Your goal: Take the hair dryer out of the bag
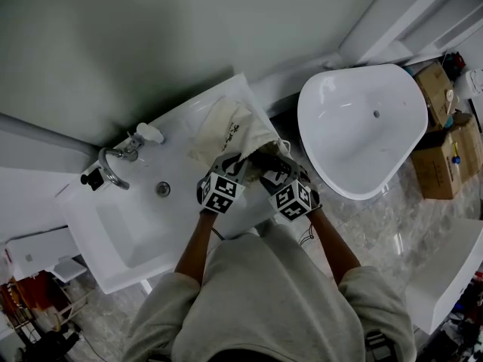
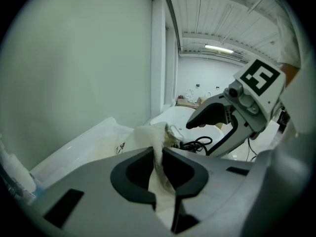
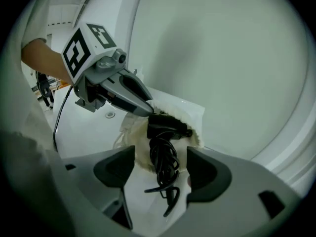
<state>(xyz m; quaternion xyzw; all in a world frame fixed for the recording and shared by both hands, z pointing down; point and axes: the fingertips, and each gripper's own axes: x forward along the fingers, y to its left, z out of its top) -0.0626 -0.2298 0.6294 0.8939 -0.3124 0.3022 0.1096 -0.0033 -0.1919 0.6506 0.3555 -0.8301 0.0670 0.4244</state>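
The black plastic hair dryer [image 3: 165,126] sits in the open mouth of the cream cloth drawstring bag [image 3: 190,113], at the centre of the right gripper view. Its coiled black cord [image 3: 165,164] spills out onto the white basin surface [image 1: 181,138]. Your left gripper [image 2: 159,154] angles down, its fingers clenched on a fold of the bag's rim. Your right gripper [image 3: 160,158] tilts down over the cord, fingers released and wide apart, with the cord lying between them unpressed.

Bathroom: white washbasin [image 1: 124,236], faucet [image 1: 113,166], freestanding tub [image 1: 339,96].
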